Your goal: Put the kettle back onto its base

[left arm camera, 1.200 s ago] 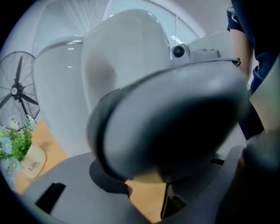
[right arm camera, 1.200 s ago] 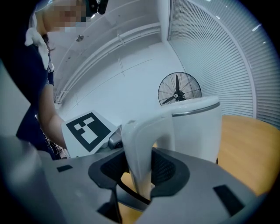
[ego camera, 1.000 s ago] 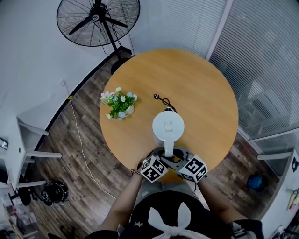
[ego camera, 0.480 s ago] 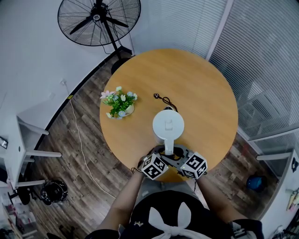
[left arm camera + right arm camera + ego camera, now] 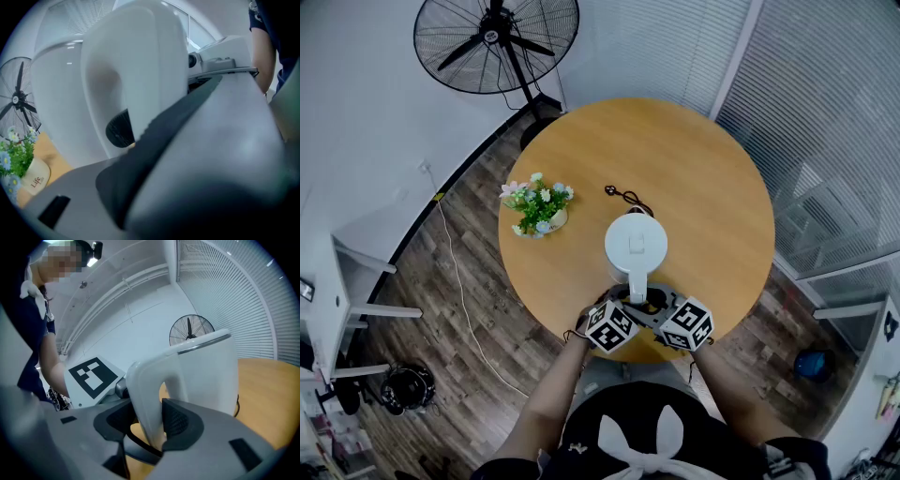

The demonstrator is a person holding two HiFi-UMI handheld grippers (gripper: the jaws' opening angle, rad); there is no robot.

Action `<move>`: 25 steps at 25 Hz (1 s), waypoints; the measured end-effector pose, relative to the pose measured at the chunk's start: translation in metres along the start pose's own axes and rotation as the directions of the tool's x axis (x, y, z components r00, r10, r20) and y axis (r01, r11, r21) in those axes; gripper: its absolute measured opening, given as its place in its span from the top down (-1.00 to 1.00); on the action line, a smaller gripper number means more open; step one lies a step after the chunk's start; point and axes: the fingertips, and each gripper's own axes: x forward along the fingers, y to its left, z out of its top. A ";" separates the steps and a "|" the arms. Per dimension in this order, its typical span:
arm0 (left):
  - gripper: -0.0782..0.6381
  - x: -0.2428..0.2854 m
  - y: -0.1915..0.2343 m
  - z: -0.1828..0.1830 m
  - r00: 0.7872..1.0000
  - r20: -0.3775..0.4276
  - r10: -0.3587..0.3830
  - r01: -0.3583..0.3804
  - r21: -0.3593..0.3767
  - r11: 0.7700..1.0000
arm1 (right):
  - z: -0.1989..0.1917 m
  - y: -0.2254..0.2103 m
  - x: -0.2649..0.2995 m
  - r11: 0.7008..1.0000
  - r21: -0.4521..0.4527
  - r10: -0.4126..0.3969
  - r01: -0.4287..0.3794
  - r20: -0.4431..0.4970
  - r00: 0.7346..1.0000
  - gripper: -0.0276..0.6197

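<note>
Both sets of my fingers are clamped on the handle point(image 5: 637, 289): my right gripper point(image 5: 149, 420) pinches it side to side, and my left gripper point(image 5: 133, 136) bites it lower down, both equally near. The kettle point(image 5: 637, 242) lies at 12 o'clock from them, long axis upright, over the table point(image 5: 712, 169). Its body hides whatever is beneath, so I cannot see the base. A cord point(image 5: 624, 196) trails out at 11 o'clock beyond, so I judge the base lies straight below: lower it level
</note>
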 end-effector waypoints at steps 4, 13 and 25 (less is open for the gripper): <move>0.22 -0.001 -0.001 0.001 1.000 0.023 -0.007 0.009 -0.053 0.999 | -0.004 -0.002 -0.001 0.998 0.063 -0.016 0.017 -0.026 1.000 0.32; 0.20 -0.028 0.001 0.016 0.993 0.113 -0.045 0.061 -0.141 0.988 | 0.000 -0.005 -0.015 0.991 0.125 -0.053 0.056 -0.022 0.998 0.18; 0.19 -0.090 0.013 0.039 0.972 0.229 0.045 -0.011 -0.147 0.989 | 0.028 -0.004 -0.047 0.984 0.071 -0.168 0.165 0.043 0.985 0.12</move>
